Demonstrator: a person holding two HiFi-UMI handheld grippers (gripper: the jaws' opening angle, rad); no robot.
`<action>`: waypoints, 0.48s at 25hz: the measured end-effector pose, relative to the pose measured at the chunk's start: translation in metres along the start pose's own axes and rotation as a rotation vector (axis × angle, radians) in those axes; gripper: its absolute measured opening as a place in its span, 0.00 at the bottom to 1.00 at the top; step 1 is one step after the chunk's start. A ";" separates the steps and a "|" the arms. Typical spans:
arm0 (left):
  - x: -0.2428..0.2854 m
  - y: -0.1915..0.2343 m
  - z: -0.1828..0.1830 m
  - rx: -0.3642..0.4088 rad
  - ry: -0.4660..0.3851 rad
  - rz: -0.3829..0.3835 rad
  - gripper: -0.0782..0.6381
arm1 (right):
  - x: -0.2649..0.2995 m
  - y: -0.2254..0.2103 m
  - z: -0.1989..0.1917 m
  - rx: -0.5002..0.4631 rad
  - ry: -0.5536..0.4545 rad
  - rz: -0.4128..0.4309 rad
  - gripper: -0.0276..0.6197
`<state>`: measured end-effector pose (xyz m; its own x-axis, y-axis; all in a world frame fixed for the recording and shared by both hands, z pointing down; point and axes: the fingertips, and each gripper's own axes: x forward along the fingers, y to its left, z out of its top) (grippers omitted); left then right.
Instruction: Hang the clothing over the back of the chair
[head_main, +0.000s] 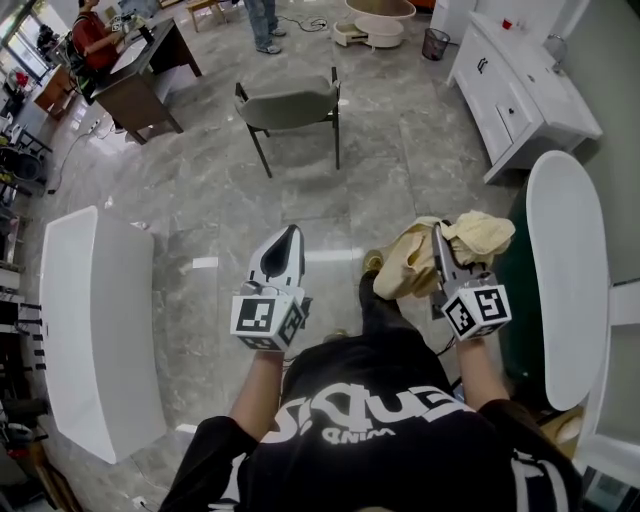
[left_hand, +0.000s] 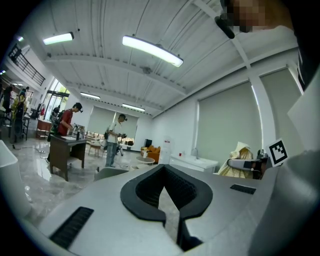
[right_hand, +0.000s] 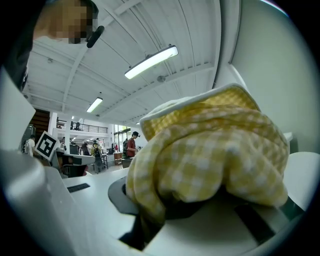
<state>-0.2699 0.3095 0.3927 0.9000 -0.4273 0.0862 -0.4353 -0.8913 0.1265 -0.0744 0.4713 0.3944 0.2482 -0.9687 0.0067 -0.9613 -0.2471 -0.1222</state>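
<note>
Grey marble floor fills the open room. The right gripper's jaws are clamped on the bunched yellow checked clothing, which spills over them just beside a white oval table. The left gripper's jaws seem pressed together with nothing between them, and the grey chair stands well apart ahead of both.
</note>
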 end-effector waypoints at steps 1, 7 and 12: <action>0.005 0.003 0.001 -0.001 -0.003 0.001 0.13 | 0.005 -0.003 -0.002 0.001 0.001 -0.004 0.12; 0.040 0.025 0.006 -0.010 -0.019 0.027 0.13 | 0.043 -0.021 -0.010 0.016 -0.006 -0.010 0.12; 0.080 0.037 0.009 -0.007 -0.018 0.025 0.13 | 0.082 -0.038 -0.004 0.015 -0.027 0.013 0.12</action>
<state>-0.2138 0.2413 0.3953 0.8892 -0.4519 0.0712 -0.4574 -0.8794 0.1320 -0.0177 0.4010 0.4036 0.2394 -0.9707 -0.0214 -0.9625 -0.2343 -0.1366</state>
